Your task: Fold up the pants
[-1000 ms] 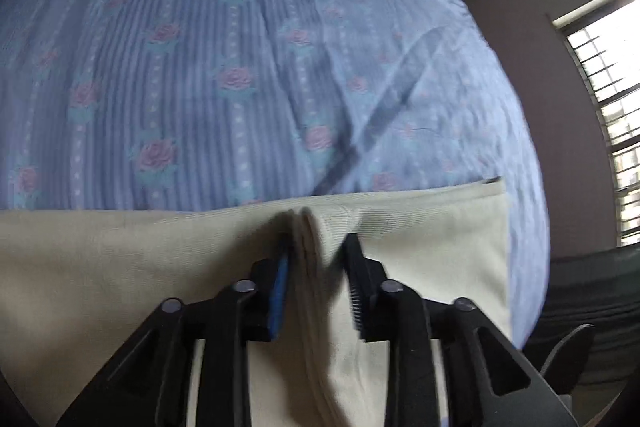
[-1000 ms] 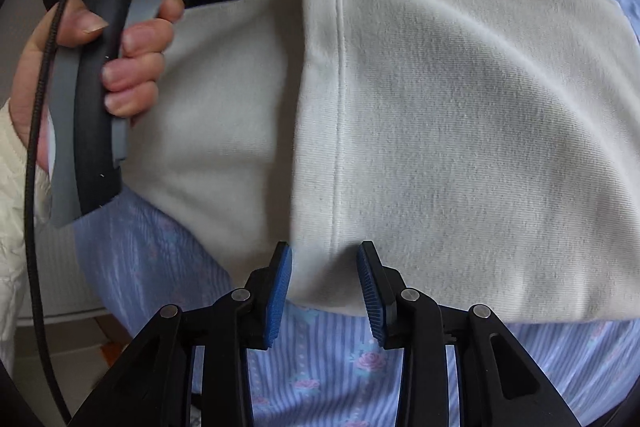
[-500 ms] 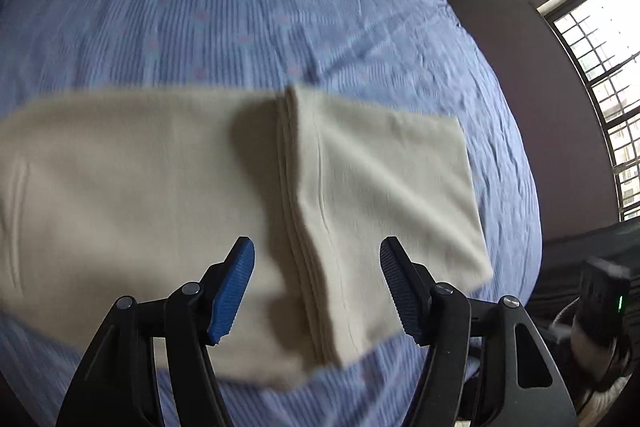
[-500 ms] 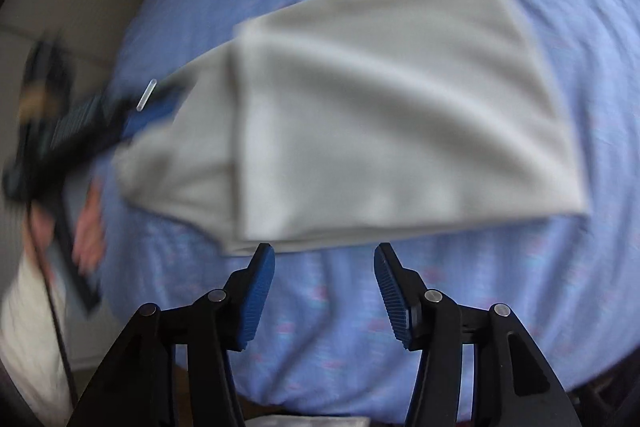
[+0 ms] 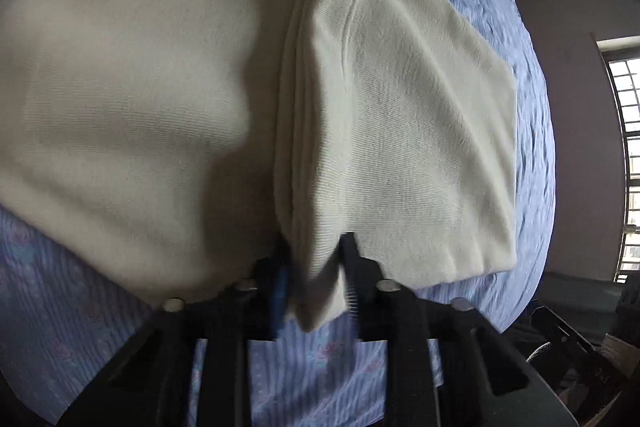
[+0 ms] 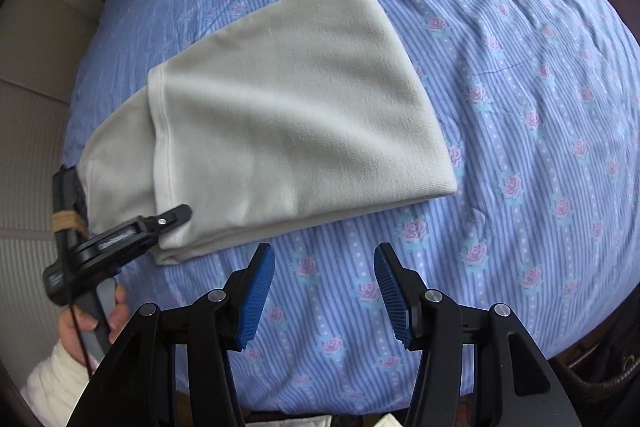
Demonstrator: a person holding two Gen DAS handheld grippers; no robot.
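left gripper reclosed on pants

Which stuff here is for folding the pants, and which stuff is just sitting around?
For the job:
- cream pants, folded over on the bed
- left tongs, pinching the corner of the pants
- right tongs, open, holding nothing

Just there:
- blue flowery bedsheet
- window
- grey headboard
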